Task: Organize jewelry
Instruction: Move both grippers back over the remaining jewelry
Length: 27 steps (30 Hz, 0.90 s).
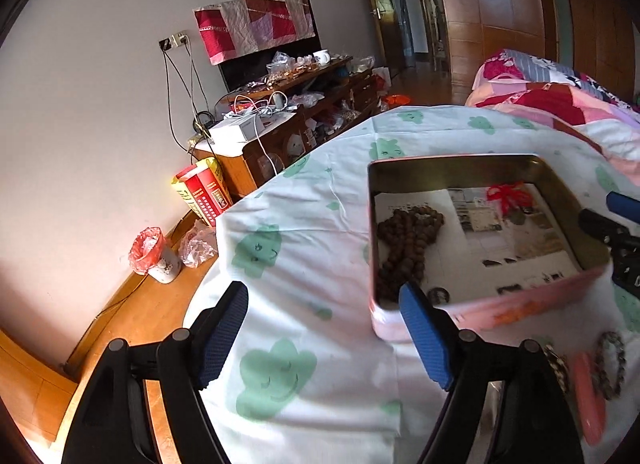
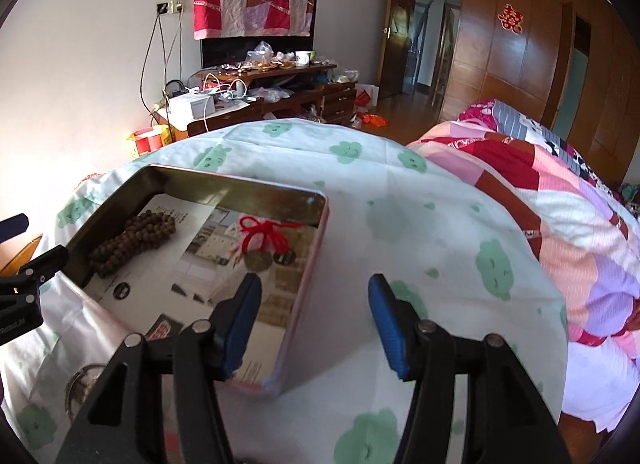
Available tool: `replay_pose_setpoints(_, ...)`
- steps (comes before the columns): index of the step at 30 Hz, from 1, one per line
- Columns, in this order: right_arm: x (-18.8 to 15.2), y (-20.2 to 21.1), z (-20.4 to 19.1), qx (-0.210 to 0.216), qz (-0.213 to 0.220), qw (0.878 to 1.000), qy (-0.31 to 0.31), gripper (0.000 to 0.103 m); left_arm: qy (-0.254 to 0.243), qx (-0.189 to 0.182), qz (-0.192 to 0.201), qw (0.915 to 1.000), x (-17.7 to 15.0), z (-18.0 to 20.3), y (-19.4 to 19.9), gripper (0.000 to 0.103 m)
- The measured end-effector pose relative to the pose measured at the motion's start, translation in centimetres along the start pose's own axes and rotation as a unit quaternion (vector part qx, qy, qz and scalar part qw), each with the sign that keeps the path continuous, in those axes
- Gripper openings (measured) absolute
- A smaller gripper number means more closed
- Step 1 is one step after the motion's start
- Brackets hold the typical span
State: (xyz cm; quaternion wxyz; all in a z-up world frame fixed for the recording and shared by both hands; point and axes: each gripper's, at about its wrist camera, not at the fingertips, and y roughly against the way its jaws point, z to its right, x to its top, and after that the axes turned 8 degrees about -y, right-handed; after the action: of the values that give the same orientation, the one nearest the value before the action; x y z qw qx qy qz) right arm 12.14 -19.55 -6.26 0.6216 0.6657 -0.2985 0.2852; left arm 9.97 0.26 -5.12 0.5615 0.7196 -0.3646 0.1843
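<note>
Cloth-covered table (image 1: pixel 304 248): tin (image 1: pixel 480 304) holds beads (image 1: pixel 404 240); left gripper (image 1: pixel 324 340) and right gripper (image 2: pixel 314 324) both apart, empty. Next grab, probably the bracelet (image 1: pixel 610 364): approach low.

both grippers tilted down, fingers apart (l (image 1: pixel 326 334) wider, r (image 2: pixel 314 326))
</note>
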Motion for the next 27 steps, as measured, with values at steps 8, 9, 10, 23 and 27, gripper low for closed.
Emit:
replay_pose_setpoints(8,-2.5,2.6,0.1,0.005,0.01,1.0,-0.004,0.063,-0.002,-0.022,0.003,0.9998,-2.2,1.3,2.4,0.078)
replay_pose_setpoints(9,-2.7,3.0,0.1,0.004,0.011,1.0,-0.004,0.064,-0.003,-0.026,0.002,0.9997,-2.4,1.5,2.6,0.078)
replay_pose_setpoints(10,-2.9,3.2,0.2,0.003,0.011,1.0,-0.004,0.065,-0.005,-0.028,0.003,0.9996,-2.6,1.8,2.8,0.078)
replay_pose_setpoints(23,-6.8,5.4,1.7,-0.024,0.014,1.0,0.003,0.067,-0.035,-0.066,0.001,0.9972,-3.9,5.3,3.6,0.078)
replay_pose_setpoints(27,-7.3,5.0,1.8,-0.02,0.005,1.0,-0.003,0.067,-0.041,-0.065,-0.004,0.9971,-4.0,5.6,3.1,0.078)
